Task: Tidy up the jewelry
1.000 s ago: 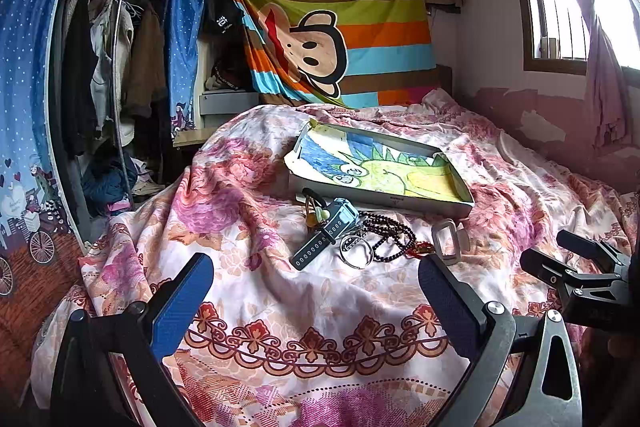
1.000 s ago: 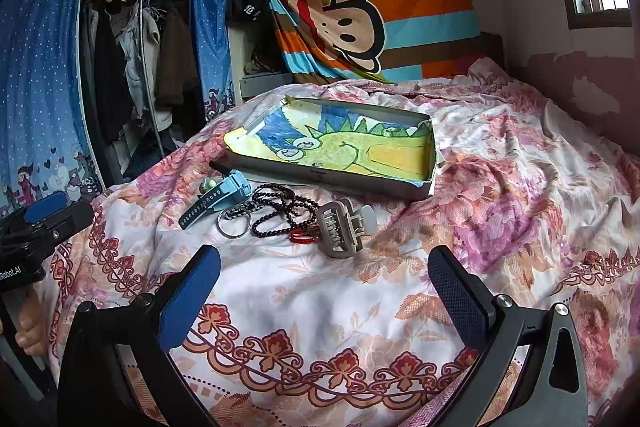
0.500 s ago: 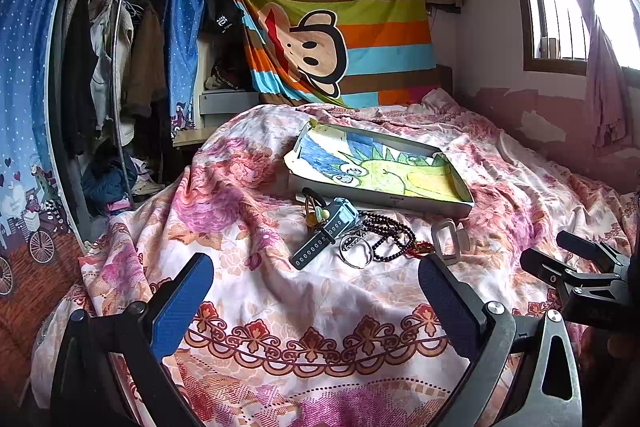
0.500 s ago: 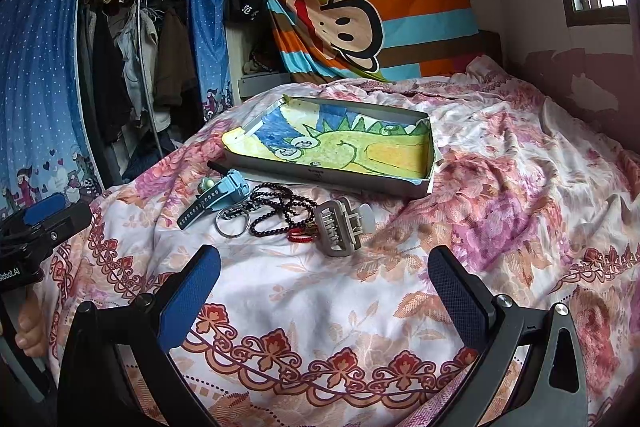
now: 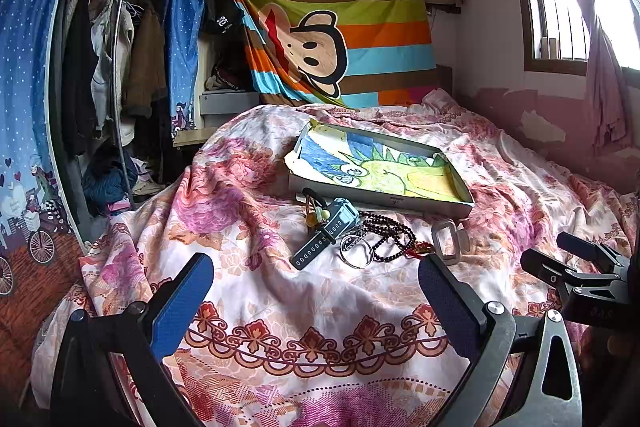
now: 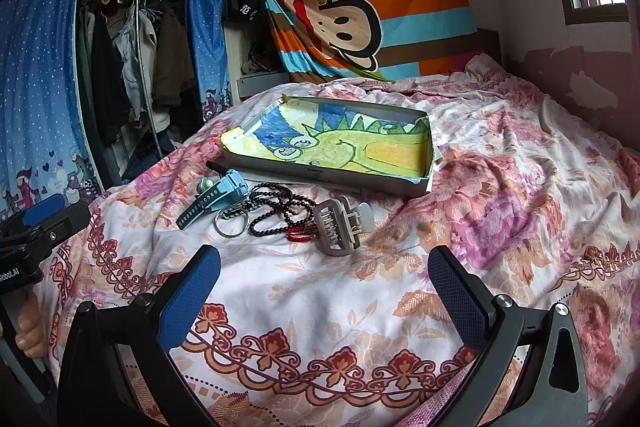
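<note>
On the flowered bedspread lies a small heap of jewelry: a light blue watch [image 6: 218, 195] [image 5: 332, 227], a silver ring [image 6: 229, 222] [image 5: 356, 254], a dark bead necklace [image 6: 280, 209] [image 5: 386, 237] and a grey claw hair clip [image 6: 338, 225] [image 5: 448, 241]. Just behind them sits a shallow grey tray [image 6: 332, 175] [image 5: 380, 201] lined with a green dinosaur drawing. My right gripper [image 6: 324, 285] is open, low over the bed in front of the clip. My left gripper [image 5: 312, 287] is open too, nearer than the watch and empty.
A blue-curtained wardrobe [image 5: 100, 75] full of hanging clothes stands at the left. A striped monkey blanket [image 6: 360, 11] hangs on the back wall. A window [image 5: 560, 7] with a pink curtain is at the right. A person's hand [image 6: 28, 331] holds the left gripper's handle.
The right gripper has crept slightly forward toward the hair clip, so the jewelry sits a little lower in its view. The left gripper has stayed still.
</note>
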Demonstrator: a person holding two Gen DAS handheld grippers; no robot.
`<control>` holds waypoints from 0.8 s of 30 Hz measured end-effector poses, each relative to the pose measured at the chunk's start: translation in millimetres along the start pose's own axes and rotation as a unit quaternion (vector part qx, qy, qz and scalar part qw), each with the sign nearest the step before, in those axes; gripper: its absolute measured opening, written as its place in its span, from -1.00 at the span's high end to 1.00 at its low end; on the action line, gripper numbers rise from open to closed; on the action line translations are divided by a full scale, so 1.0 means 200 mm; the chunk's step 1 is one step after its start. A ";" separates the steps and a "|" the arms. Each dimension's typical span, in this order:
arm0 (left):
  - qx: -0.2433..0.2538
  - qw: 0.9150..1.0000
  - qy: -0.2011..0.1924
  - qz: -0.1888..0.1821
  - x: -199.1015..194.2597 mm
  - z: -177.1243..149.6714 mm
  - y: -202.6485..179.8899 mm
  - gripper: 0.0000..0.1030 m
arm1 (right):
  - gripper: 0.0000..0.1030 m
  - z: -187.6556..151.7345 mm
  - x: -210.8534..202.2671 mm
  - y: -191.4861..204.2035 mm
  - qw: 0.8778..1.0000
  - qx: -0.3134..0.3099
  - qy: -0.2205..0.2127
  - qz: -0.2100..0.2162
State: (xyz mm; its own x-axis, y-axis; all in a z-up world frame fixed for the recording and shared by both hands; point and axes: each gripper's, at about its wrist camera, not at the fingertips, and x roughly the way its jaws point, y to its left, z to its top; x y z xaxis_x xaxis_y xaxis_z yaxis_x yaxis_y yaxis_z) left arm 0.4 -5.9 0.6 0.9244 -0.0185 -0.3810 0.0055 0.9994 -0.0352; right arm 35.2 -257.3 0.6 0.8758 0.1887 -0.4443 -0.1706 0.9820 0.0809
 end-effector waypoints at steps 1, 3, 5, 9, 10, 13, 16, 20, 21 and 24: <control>0.000 1.000 0.000 0.000 0.00 0.00 0.00 -1.00 | -0.98 0.00 0.00 0.00 1.000 0.000 0.000 0.000; 0.000 1.000 0.000 0.000 0.00 0.00 0.00 -1.00 | -0.98 0.00 0.00 0.00 1.000 0.000 0.000 0.000; 0.000 1.000 0.000 0.000 0.00 0.00 0.00 -1.00 | -0.98 0.00 0.00 0.00 1.000 0.000 0.000 0.000; 0.000 1.000 0.000 0.000 0.00 0.00 0.00 -1.00 | -0.98 0.00 0.00 0.00 1.000 0.001 0.001 0.000; 0.000 1.000 0.000 0.000 0.00 0.00 0.00 -1.00 | -0.98 0.00 0.00 0.00 1.000 0.001 0.001 0.000; 0.000 1.000 0.000 0.000 0.00 0.00 0.00 -1.00 | -0.98 0.00 0.00 0.00 1.000 0.003 0.002 -0.001; 0.000 1.000 0.000 0.000 0.00 0.00 0.00 -1.00 | -0.98 0.00 -0.01 -0.03 1.000 0.006 0.003 -0.002; -0.001 1.000 0.001 0.000 0.00 0.00 0.00 -1.00 | -0.98 -0.01 0.01 -0.01 1.000 0.007 0.003 -0.002; -0.001 1.000 0.000 0.001 0.00 0.00 0.00 -1.00 | -0.98 -0.01 0.01 -0.01 1.000 0.007 0.004 -0.002; -0.001 1.000 0.000 0.000 0.00 0.00 0.00 -1.00 | -0.98 -0.02 0.02 -0.02 1.000 0.006 0.006 -0.002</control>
State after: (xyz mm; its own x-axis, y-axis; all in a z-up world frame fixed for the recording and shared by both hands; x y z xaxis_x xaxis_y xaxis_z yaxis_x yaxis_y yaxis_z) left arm -0.4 -6.0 0.4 0.9243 -0.0177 -0.3813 0.0041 0.9993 -0.0364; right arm 37.5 -260.1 -5.8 0.8710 0.1847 -0.4552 -0.1617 0.9828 0.0893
